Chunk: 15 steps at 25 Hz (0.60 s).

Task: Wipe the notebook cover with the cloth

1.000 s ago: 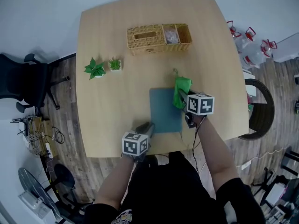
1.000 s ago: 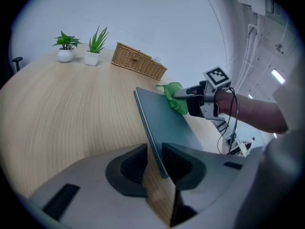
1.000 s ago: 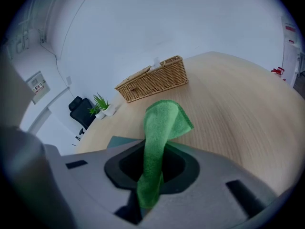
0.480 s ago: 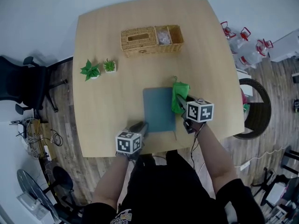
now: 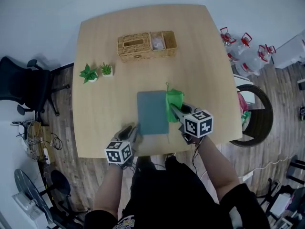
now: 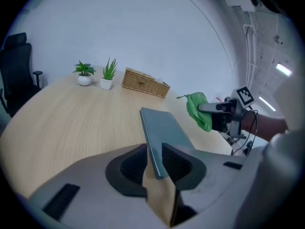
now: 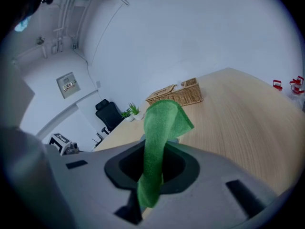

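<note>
**While both grippers are holding**

Head view: the blue-grey notebook [image 5: 152, 112] is lying on the wooden table [image 5: 105, 99], the green cloth [image 5: 173, 99] hanging at its right edge. Only the gripper views are showing the grips: the left gripper [image 6: 155, 159] is clamping the notebook's near edge, the right gripper [image 7: 151, 168] pinching the cloth.

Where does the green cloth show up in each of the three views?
Head view: green cloth right of centre, at the right edge of the notebook.
Left gripper view: right of centre, held by the right gripper.
Right gripper view: centre, clamped between its jaws.
Shared landmark: the wicker basket, far across the table.
</note>
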Available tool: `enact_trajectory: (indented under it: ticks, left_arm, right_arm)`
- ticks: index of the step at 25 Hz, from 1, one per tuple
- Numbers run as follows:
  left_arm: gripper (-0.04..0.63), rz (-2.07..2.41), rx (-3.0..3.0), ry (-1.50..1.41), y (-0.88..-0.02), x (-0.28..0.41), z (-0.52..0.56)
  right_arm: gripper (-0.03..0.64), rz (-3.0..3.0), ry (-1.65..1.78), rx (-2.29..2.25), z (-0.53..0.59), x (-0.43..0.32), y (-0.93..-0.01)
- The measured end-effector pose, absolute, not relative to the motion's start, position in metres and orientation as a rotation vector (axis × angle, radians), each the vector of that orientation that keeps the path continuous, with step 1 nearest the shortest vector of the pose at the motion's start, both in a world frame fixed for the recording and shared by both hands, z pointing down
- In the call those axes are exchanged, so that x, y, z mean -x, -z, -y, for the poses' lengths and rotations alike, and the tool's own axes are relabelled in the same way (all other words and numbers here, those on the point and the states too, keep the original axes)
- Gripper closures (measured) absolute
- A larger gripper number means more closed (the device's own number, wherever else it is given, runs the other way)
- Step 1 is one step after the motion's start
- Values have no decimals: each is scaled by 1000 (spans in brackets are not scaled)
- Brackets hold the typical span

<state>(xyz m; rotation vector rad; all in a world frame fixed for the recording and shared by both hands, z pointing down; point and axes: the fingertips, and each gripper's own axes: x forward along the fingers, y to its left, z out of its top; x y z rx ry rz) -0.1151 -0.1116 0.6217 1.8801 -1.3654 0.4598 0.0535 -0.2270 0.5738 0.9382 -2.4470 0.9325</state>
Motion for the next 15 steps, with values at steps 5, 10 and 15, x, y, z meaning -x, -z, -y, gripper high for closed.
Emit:
enact_trajectory:
  ticks: [5, 10, 15]
  left_arm:
    - [556, 1536, -1878, -346, -578, 114, 98]
    - [583, 1667, -1891, -235, -535, 104, 83]
    - [589, 1734, -1916, -208, -506, 106, 62]
  right_arm:
    - [554, 2535, -825, -819, 210, -57, -545]
    - [554, 2604, -764, -720, 196, -55, -524]
    - [554, 2634, -761, -647, 179, -35, -518]
